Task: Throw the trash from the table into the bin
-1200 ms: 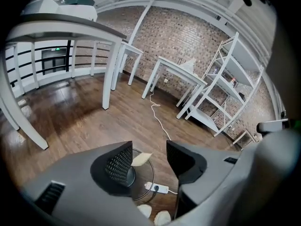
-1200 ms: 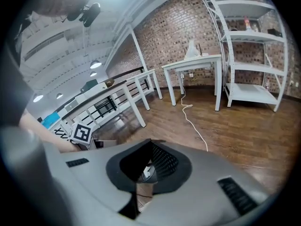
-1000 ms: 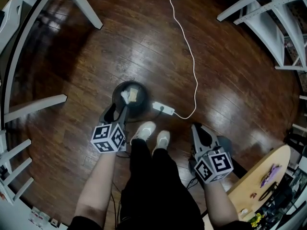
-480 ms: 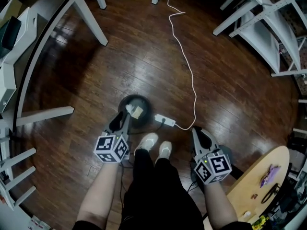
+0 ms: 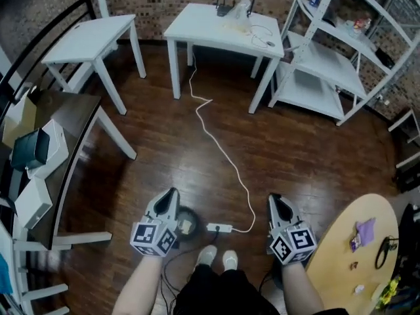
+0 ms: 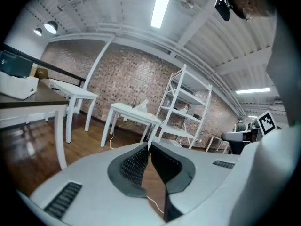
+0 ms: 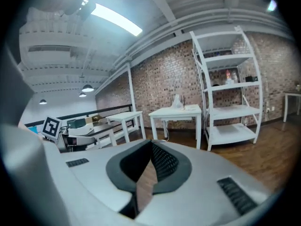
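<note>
Wood floor (image 5: 295, 143) below; left gripper (image 5: 171, 194) level, jaws just closed, empty; right gripper (image 5: 273, 199) level, jaws together.

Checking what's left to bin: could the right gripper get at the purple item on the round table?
Probably yes: the right gripper, fingers shut and empty, hangs beside the round table, with nothing between it and the purple item; it must open first.

The bin (image 5: 192, 212) — small, round, dark — stands upright on the wood floor (image 5: 295, 156), with a pale crumpled scrap (image 5: 186, 227) lying inside it. Well to its right, the round wooden table (image 5: 335, 261) carries a purple wrapper (image 5: 363, 231) and a few small bits (image 5: 353, 265) — all apart from one another.
</note>
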A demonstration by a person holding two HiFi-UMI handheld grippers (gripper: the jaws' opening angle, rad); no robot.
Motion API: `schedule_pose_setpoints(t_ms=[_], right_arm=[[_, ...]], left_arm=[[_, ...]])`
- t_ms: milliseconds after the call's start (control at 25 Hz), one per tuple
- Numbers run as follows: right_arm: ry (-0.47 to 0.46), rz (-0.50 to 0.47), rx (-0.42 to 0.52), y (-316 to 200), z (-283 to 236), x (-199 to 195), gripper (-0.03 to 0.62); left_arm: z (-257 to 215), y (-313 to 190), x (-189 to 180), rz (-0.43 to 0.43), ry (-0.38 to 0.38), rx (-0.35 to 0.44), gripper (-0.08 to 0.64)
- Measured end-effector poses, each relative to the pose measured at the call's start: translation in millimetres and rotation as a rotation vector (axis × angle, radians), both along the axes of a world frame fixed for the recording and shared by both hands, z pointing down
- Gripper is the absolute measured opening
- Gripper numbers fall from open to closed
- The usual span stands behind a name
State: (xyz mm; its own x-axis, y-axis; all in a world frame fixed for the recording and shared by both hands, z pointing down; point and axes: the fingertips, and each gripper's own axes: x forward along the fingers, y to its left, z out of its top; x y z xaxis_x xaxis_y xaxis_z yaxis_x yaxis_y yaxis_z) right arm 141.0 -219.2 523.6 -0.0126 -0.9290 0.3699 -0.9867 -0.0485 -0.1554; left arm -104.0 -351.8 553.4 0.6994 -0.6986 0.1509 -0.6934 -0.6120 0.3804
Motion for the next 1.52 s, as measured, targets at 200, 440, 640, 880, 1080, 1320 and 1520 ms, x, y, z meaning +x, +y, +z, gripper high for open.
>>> schedule_pose_setpoints(t_ms=[200, 440, 640, 880, 1080, 1320, 1520], right_arm=[[0.051, 0.248, 0.152, 57.7, -75.6, 66.2, 0.005], [0.134, 0.582, 0.257, 199.0, -126.4, 133.9, 0.004], [0.207, 0.791, 0.304, 333.7, -155.9, 163.2, 0.005], [0.288, 1.054, 0.318, 527.7, -173.4, 171.4, 0.005], [0.317, 1.242, 0.316, 677.6, -179.3, 164.0, 0.005], [0.328, 1.379, 0.314, 789.5, -174.4, 137.9, 0.005], [0.334, 1.500, 0.331, 846.2, -169.3, 118.7, 0.005]], left_arm=[[-85.5, -1.7, 90.2, 0.231, 0.103, 0.145, 0.002], [-153.2, 53.5, 207.0, 0.497, 0.190, 0.251, 0.002], [-186.7, 139.1, 287.4, 0.661, 0.246, 0.283, 0.002], [-218.2, 307.1, 379.4, 0.917, 0.335, 0.293, 0.002], [-227.7, 452.7, 418.2, 1.091, 0.373, 0.276, 0.002], [-227.8, 571.7, 426.8, 1.235, 0.397, 0.260, 0.002], [-222.9, 630.8, 437.5, 1.358, 0.380, 0.262, 0.002]])
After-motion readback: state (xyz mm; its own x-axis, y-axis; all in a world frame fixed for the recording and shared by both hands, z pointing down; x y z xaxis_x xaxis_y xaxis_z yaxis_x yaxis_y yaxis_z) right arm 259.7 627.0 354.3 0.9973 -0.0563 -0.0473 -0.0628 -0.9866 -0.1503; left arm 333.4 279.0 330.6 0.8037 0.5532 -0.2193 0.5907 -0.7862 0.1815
